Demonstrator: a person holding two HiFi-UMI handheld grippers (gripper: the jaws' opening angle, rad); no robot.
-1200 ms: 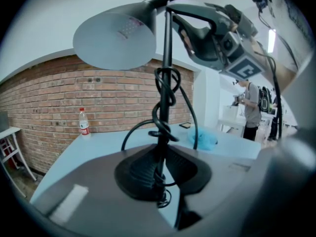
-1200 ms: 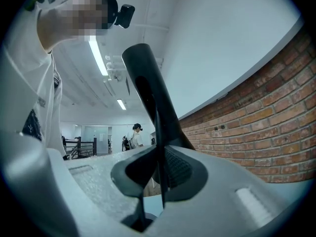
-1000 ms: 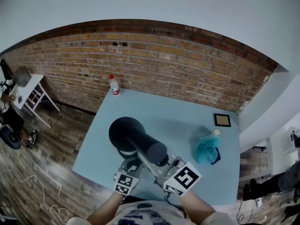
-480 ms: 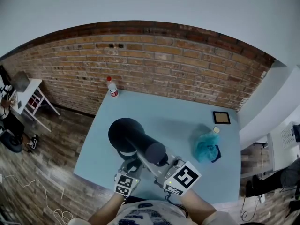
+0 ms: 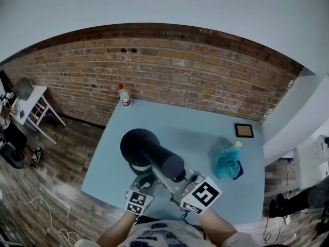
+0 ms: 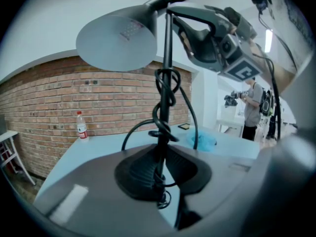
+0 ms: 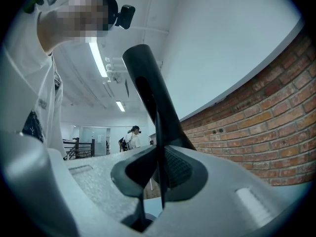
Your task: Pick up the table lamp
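Note:
The black table lamp is held over the light blue table [image 5: 203, 133] by both grippers. Its round shade [image 5: 139, 145] and thick neck [image 5: 171, 163] show from above in the head view. In the left gripper view the shade [image 6: 118, 41] sits at the top left, and a black cord [image 6: 165, 95] coils round the thin pole [image 6: 167, 53]. My left gripper [image 6: 160, 174] is shut on the lower pole, also seen from above [image 5: 146, 181]. My right gripper [image 7: 158, 177] is shut on the thin stem under the neck [image 7: 148, 93], higher up [image 6: 197, 28]. The lamp's foot is hidden.
A water bottle [image 5: 124, 94] stands at the table's far left corner by the brick wall. A teal bag [image 5: 226, 162] lies at the right, with a small framed picture [image 5: 243, 130] behind it. A white side table [image 5: 31, 104] stands on the floor at the left.

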